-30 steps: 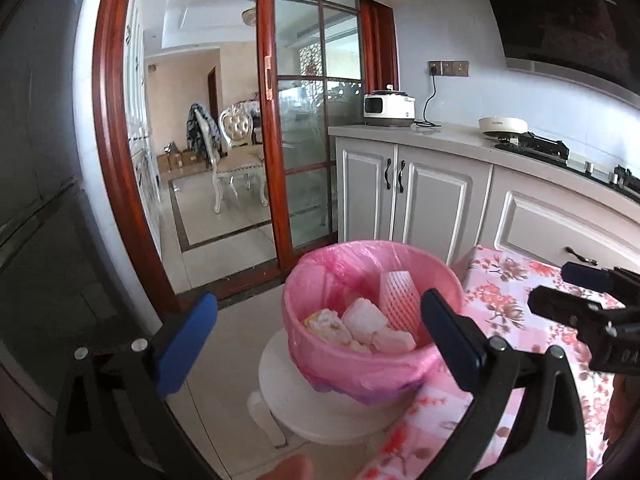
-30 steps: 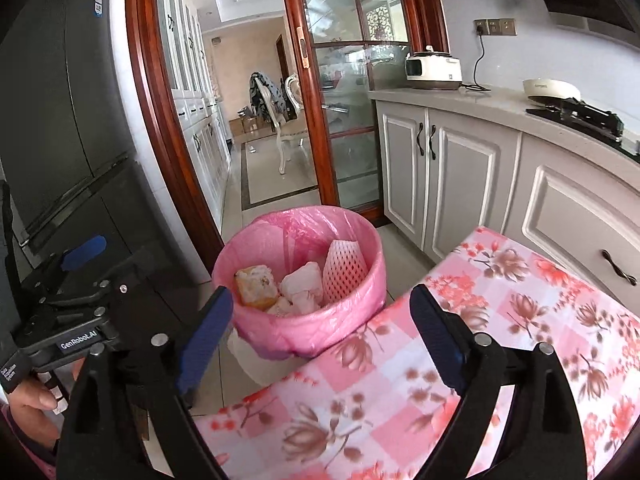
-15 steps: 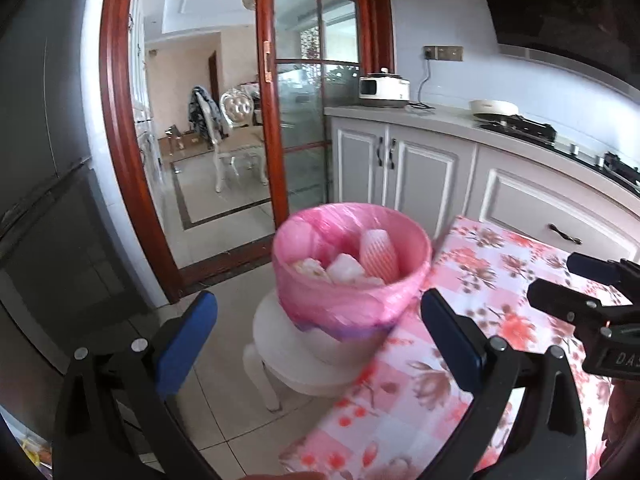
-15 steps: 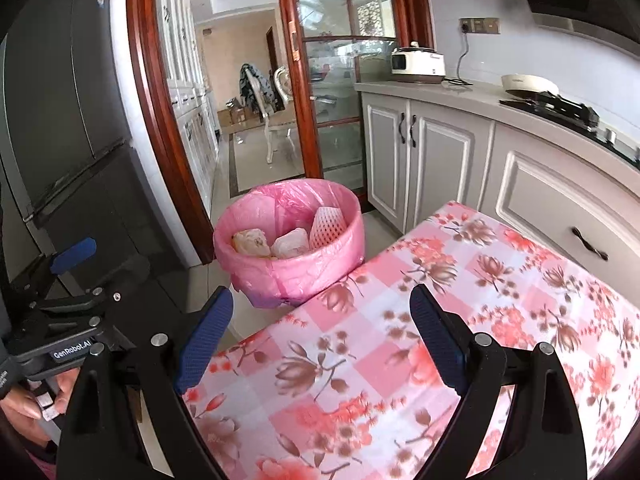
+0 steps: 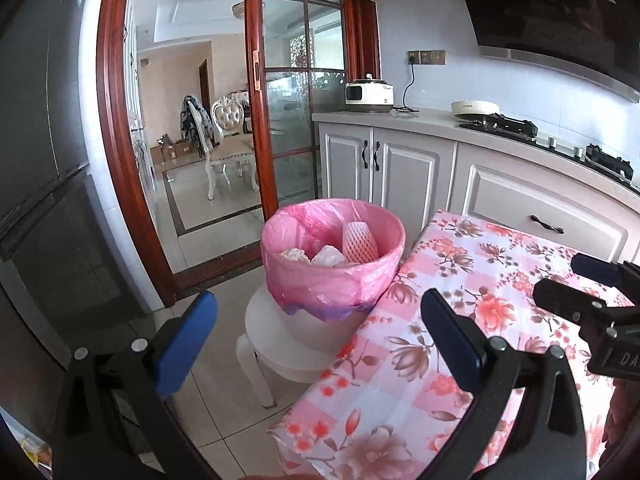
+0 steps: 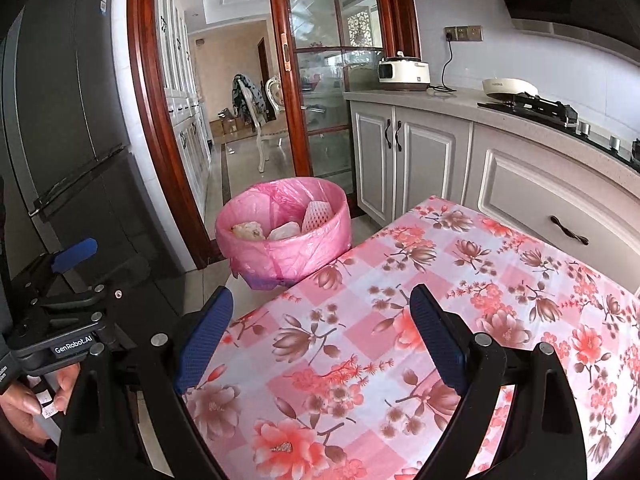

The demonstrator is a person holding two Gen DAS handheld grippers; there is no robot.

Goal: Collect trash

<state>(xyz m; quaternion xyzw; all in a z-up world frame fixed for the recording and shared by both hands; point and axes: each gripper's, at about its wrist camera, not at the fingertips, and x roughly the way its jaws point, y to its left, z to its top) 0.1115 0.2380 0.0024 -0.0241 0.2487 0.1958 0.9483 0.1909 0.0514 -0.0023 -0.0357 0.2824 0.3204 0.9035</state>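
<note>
White "GenRobot.AI" label on the left gripper point(image 6: 208, 336) body, seen in right wrist view, bottom left. In left wrist view, partial white letters "DA" on the right gripper point(image 5: 576, 280) body at right edge, rest cut off. Small print on the rice cooker point(image 6: 404, 72) front and on the white pan point(image 6: 508, 87) side, too small to read. Blue sticker on the fridge point(image 6: 60, 120) door, illegible. Slip of paper in the hand point(image 6: 28, 404) has handwritten marks, unreadable.

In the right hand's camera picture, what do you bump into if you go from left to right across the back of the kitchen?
Dark fridge → wooden door frame → chair in the far room → white cooker on the counter → wall socket → white pan on the stove.
</note>
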